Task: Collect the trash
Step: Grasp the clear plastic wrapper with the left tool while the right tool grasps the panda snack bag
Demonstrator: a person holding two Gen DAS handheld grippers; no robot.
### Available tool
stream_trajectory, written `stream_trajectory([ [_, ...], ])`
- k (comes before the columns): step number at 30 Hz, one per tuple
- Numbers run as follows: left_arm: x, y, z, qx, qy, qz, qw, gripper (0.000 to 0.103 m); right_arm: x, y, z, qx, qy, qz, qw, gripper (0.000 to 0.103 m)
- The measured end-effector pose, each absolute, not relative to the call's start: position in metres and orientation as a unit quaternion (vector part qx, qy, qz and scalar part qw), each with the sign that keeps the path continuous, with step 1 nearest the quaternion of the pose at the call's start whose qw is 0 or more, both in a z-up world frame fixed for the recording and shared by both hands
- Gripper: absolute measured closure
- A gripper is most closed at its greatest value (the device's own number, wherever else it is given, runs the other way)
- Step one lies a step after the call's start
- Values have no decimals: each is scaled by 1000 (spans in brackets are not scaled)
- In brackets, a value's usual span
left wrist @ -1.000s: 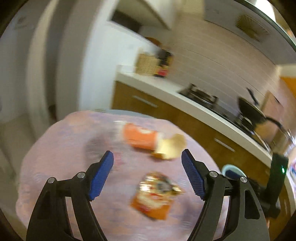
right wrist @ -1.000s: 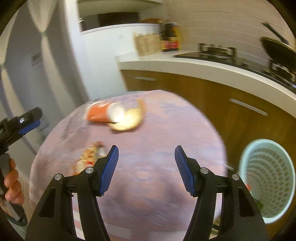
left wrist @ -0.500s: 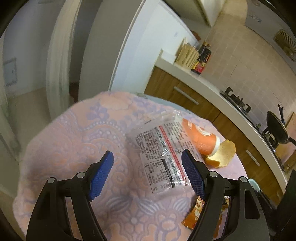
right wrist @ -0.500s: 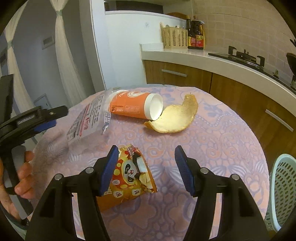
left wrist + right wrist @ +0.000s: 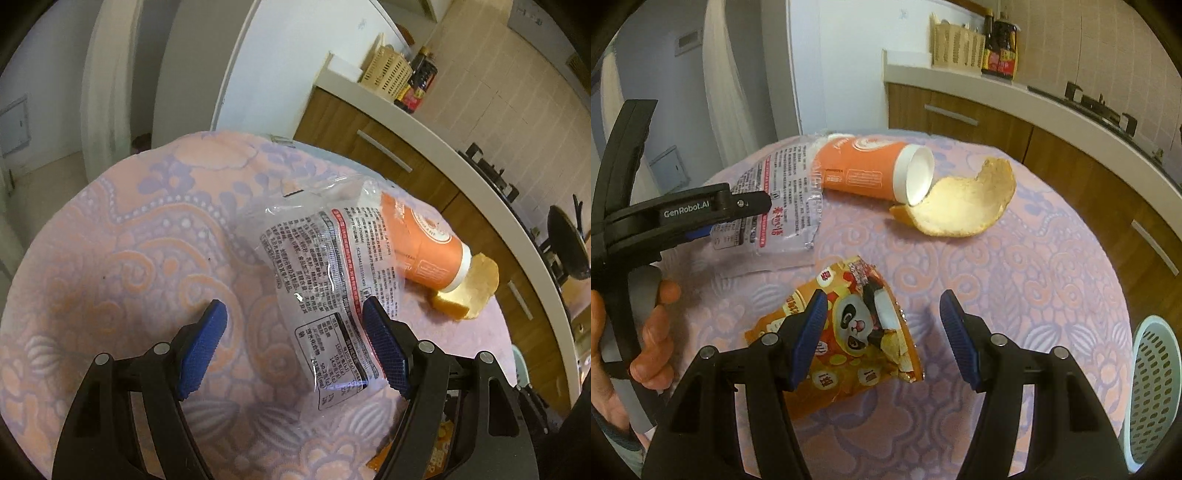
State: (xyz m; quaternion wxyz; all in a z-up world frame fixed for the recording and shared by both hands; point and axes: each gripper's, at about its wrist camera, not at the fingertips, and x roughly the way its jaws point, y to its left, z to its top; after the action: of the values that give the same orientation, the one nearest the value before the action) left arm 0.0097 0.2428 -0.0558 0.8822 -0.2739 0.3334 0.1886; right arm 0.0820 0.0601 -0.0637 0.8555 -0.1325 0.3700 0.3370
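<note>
Both tools gape with nothing gripped. The left tool (image 5: 295, 332) hangs over the clear wrapper (image 5: 332, 280) at frame centre, its right pad touching or just beside the wrapper's edge. The right tool (image 5: 881, 334) straddles the snack bag (image 5: 846, 336) at lower centre. An orange cup (image 5: 864, 171) and peel (image 5: 964, 205) lie on the desk (image 5: 1034, 280) above; a bin (image 5: 1154, 387) stands lower right.

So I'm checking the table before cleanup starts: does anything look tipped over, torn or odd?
Yes. The orange paper cup lies on its side, its open mouth against a curled fruit peel. The panda snack bag is torn open, with chips showing. A crumpled clear wrapper lies beside the cup.
</note>
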Motion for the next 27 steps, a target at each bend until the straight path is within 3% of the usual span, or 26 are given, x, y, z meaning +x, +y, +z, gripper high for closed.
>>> stream_trajectory([
  [4, 12, 238, -58, -268, 338, 161, 888, 34, 82, 57, -62, -126, 365, 338, 858, 44],
  [6, 15, 231, -58, -255, 345, 143, 892, 42, 80, 58, -62, -129, 363, 337, 859, 44],
  [9, 21, 223, -59, -239, 353, 127, 896, 61, 78, 58, -62, -130, 361, 339, 859, 44],
  [10, 22, 219, -60, -230, 357, 119, 897, 73, 78, 57, -62, -129, 362, 339, 859, 44],
  [12, 22, 210, -58, -207, 353, 117, 905, 80, 78, 57, -62, -128, 364, 339, 858, 44],
  [14, 19, 206, -56, -197, 343, 114, 911, 94, 79, 58, -63, -128, 366, 339, 857, 44],
  [20, -4, 206, -43, -205, 279, 117, 931, 101, 84, 63, -66, -134, 383, 349, 845, 44],
  [27, -5, 204, -40, -201, 276, 118, 932, 101, 91, 72, -73, -140, 409, 361, 826, 44],
])
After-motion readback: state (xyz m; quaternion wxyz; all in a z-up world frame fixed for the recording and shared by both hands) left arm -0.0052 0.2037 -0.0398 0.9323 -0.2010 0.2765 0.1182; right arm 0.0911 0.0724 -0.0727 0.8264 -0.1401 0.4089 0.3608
